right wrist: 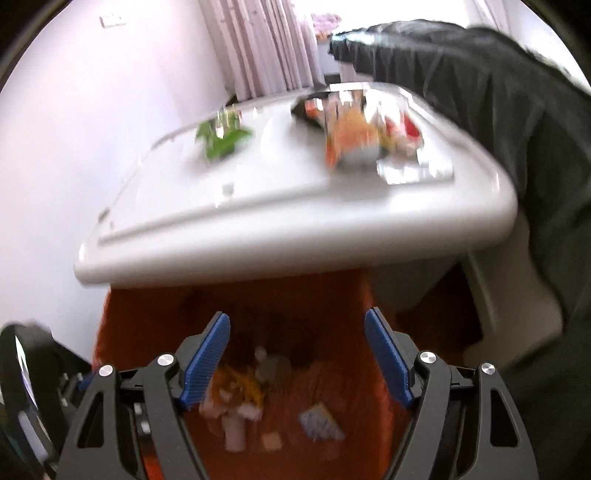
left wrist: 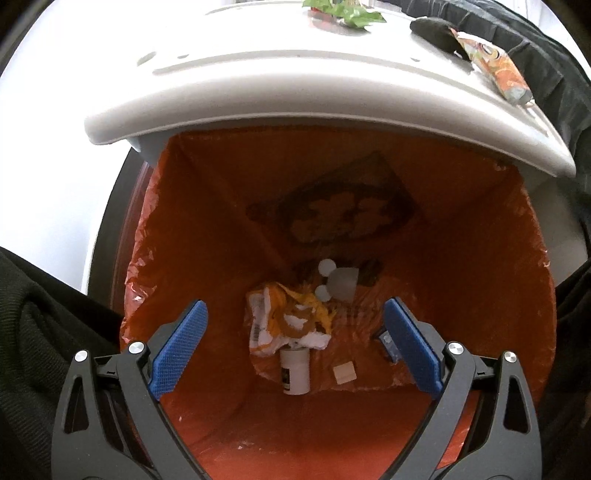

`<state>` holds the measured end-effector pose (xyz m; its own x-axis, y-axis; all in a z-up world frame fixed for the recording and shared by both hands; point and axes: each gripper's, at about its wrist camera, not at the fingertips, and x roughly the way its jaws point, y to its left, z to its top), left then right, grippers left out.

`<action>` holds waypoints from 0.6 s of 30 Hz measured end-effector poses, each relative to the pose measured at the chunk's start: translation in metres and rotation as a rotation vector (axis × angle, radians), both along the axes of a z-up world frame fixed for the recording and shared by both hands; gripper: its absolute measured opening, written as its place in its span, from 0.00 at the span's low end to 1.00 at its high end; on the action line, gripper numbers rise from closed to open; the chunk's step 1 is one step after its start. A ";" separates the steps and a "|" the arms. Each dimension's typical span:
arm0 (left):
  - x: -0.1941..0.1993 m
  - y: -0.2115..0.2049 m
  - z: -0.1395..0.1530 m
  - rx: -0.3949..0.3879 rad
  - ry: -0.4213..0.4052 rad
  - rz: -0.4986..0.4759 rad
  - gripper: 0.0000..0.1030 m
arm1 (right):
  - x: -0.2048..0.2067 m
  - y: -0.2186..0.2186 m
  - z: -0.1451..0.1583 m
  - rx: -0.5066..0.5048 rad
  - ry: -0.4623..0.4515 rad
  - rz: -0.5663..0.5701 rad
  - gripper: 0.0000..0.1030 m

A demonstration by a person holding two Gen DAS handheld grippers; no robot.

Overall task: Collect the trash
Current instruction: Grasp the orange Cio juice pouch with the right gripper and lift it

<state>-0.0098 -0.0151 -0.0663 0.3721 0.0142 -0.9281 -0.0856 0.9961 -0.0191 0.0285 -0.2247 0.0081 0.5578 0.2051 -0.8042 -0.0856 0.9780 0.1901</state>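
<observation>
A: Both over the bin [left wrist: 155,258], orange liner. Left gripper [left wrist: 295,347] spread wide, nothing between the pads. Right gripper [right wrist: 297,362] also spread, empty; its view is blurred.

B: Contents of the bin?

A: On its floor, left to right: crumpled yellow wrapper [left wrist: 284,317] with a white bottle [left wrist: 294,373] just under it, white lids [left wrist: 338,282] behind, small beige square [left wrist: 344,373], blue scrap [left wrist: 386,341].

B: Step?

A: Drop looks done. Beyond the bin, on the white bench [left wrist: 258,85]: green leaves [left wrist: 343,9], then an orange packet [left wrist: 495,62] at the right.

B: Next?

A: Likely lift clear, reach over the bench edge, pinch the packet's end.
</observation>
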 end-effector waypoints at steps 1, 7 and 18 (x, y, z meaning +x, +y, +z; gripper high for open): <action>0.000 0.000 0.001 0.000 -0.004 0.000 0.91 | 0.014 -0.003 0.011 -0.020 -0.028 0.001 0.72; -0.001 -0.004 0.004 -0.008 -0.019 -0.017 0.91 | 0.107 -0.002 0.049 -0.250 -0.133 0.005 0.75; 0.000 -0.005 0.006 -0.051 -0.026 -0.037 0.91 | 0.213 0.051 -0.011 -0.576 0.001 0.031 0.48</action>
